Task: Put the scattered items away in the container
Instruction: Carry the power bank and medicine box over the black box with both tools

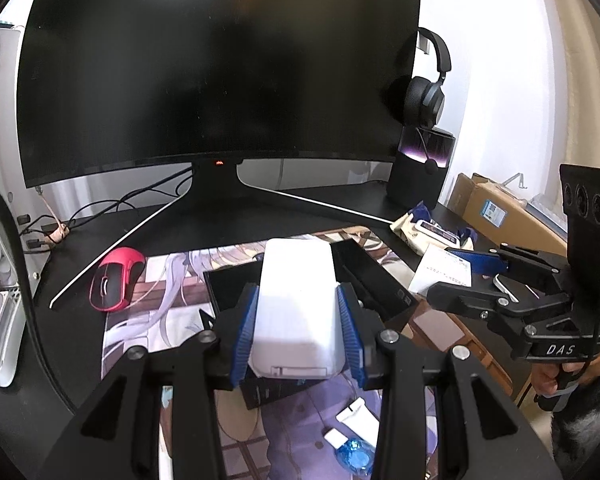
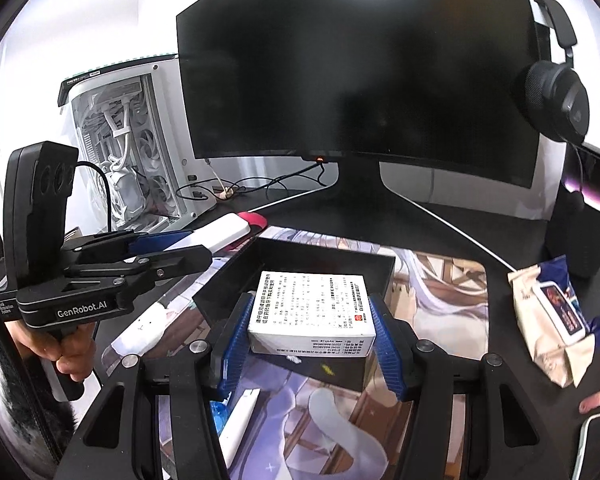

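Both grippers are loaded here. The left gripper (image 1: 298, 332) is clamped on a smooth white case (image 1: 298, 304), blue pads (image 1: 246, 332) pressing both its sides, held up over the black tray (image 1: 356, 276). The right gripper (image 2: 310, 344) is squeezing a white printed box (image 2: 312, 308) between its pads (image 2: 388, 348), also off the mat, just above the tray's (image 2: 220, 280) near edge. Red mouse (image 1: 116, 278) sits left on the desk, wipes pack (image 2: 548, 316) off to the right, big dark monitor (image 1: 220, 72) behind it all

"das" on right gripper (image 1: 466, 276); "genrobot.ai" on left gripper (image 2: 188, 246).
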Tool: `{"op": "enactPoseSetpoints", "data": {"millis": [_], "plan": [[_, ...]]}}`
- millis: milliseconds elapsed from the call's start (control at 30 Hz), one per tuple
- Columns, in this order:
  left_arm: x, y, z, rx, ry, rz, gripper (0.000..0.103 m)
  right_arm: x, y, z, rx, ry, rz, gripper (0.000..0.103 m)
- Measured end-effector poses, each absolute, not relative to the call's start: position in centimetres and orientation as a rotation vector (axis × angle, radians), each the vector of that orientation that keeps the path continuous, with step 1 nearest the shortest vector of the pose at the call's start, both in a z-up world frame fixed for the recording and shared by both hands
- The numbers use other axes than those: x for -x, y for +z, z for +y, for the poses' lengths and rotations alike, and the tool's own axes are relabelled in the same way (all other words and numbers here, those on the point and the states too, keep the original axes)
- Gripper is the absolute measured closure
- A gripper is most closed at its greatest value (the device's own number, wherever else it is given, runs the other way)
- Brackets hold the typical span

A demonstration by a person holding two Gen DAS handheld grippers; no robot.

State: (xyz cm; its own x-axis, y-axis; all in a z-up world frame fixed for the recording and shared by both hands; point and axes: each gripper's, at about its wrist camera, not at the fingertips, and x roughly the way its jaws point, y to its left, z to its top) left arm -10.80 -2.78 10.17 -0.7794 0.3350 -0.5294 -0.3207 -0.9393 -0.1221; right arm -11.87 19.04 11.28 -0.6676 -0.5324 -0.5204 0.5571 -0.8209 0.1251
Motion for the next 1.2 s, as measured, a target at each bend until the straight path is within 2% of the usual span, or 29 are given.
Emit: {"op": "enactPoseSetpoints", "data": {"millis": [367,1200], "plan": [[11.9,10.6,-2.2,0.799,2.660,-0.013,0.065,13.4,11.8,18.3,-0.733,-2.421,0.087,0.047],[16.2,8.7,-1.9,0.890,2.623,-0.020,0.065,18.0,9.2,16.0,-0.863,-2.424,0.152,0.047]]}}
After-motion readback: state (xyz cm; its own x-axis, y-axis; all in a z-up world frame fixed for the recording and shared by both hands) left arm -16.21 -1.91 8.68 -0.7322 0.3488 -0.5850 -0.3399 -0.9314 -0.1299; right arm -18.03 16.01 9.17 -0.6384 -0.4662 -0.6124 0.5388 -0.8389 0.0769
